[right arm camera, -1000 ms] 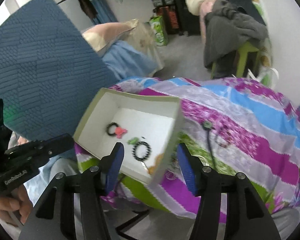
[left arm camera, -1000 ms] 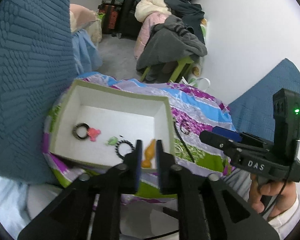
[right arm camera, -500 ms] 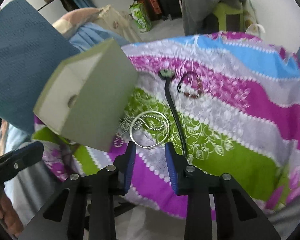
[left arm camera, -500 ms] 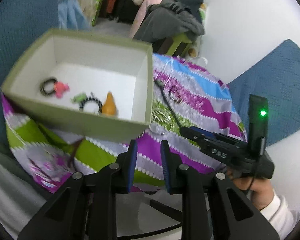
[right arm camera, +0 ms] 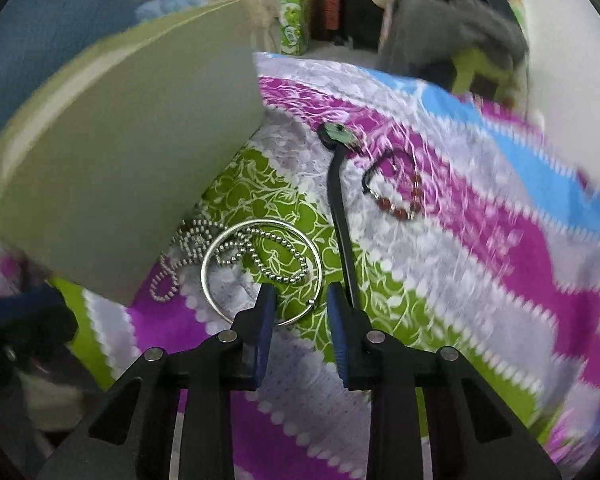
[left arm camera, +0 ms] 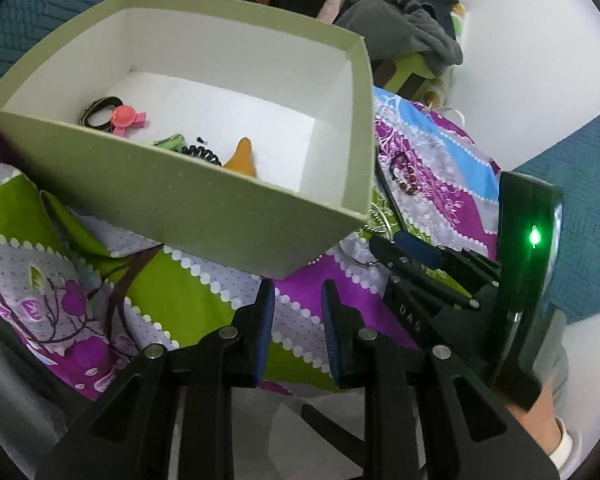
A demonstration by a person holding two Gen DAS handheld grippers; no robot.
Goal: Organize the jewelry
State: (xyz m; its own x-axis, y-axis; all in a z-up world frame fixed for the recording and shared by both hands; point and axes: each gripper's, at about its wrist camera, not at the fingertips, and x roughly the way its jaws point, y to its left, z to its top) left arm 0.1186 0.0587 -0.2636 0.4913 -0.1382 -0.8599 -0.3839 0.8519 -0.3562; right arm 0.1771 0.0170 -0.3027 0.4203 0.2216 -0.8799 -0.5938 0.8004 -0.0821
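An olive box with a white inside stands on the patterned cloth. It holds a black tie with a pink charm, a black beaded bracelet and an orange piece. My left gripper hovers low over the cloth at the box's near corner, narrowly open with nothing between its fingers. My right gripper is closing. The near rim of a silver bangle lies between its tips, and the pads are not touching it. A ball chain crosses the bangle.
A black cord with a green pendant runs just right of the right fingers. A red bead bracelet lies further right. The box's outer wall looms at the left. Clothes are piled on a green stool behind.
Both grippers have sunk toward the cloth, so the box and the jewelry look larger. The right jaws have narrowed from wide apart and now straddle the bangle's rim.
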